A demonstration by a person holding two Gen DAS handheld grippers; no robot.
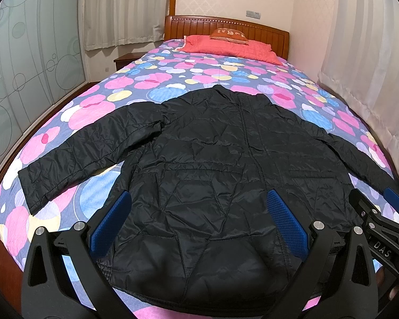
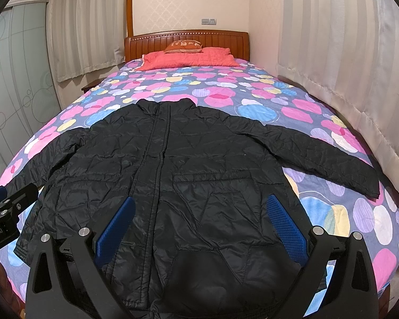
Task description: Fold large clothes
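A black quilted jacket lies flat and face up on the bed, collar toward the headboard, both sleeves spread out to the sides. It also shows in the right wrist view. My left gripper is open, hovering above the jacket's lower left part near the hem, holding nothing. My right gripper is open above the jacket's lower right part, holding nothing. The right gripper shows at the right edge of the left wrist view. The left gripper shows at the left edge of the right wrist view.
The bed has a colourful floral cover. A red pillow and a small orange cushion lie by the wooden headboard. Curtains run along the right side. A glass wardrobe door stands at left.
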